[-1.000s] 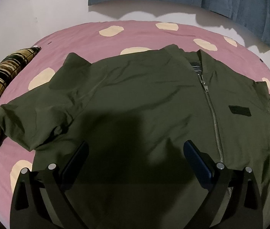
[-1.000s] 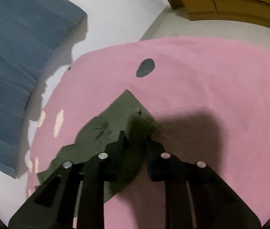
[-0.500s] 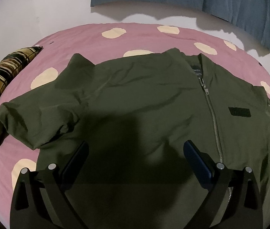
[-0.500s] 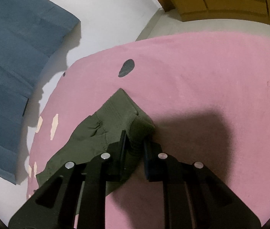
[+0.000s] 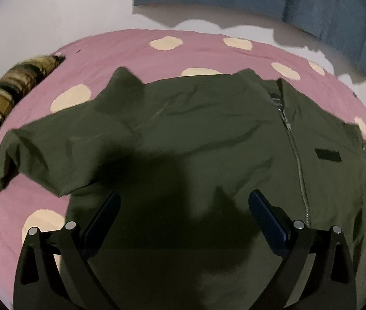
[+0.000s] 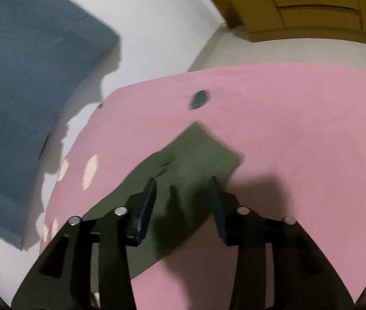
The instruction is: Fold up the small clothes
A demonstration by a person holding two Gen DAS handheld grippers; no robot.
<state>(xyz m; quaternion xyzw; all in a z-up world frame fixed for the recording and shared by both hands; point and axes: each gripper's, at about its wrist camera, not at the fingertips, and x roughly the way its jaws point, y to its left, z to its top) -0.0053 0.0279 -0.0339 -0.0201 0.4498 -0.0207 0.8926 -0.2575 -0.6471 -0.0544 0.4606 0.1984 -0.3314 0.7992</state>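
Olive jacket (image 5: 208,139) spread front-up on the pink spotted bedcover (image 5: 136,49), zipper (image 5: 298,160) closed, collar toward 12 o'clock in the left wrist view. Left sleeve (image 5: 35,155) angled out toward 9 o'clock, its cuff crumpled and partly turned under. Left gripper (image 5: 183,206) hanging wide open above the jacket's lower body, nothing between the jaws.

In the right wrist view, right gripper (image 6: 183,193) opening, jaws parted to a moderate gap, the right sleeve cuff (image 6: 201,152) lying flat on the cover just beyond the tips toward 12 o'clock; pads apparently off the cloth.

Likely step: releasing the stretched-out right sleeve before folding. To do it well: lift clear straight up, with no drag across the cuff, so the sleeve lies straight. Next, probably worth smoothing the left cuff at 9 o'clock likewise before any fold. Risk: a pad snagging the fabric on the way out and rumpling the flattened sleeve.
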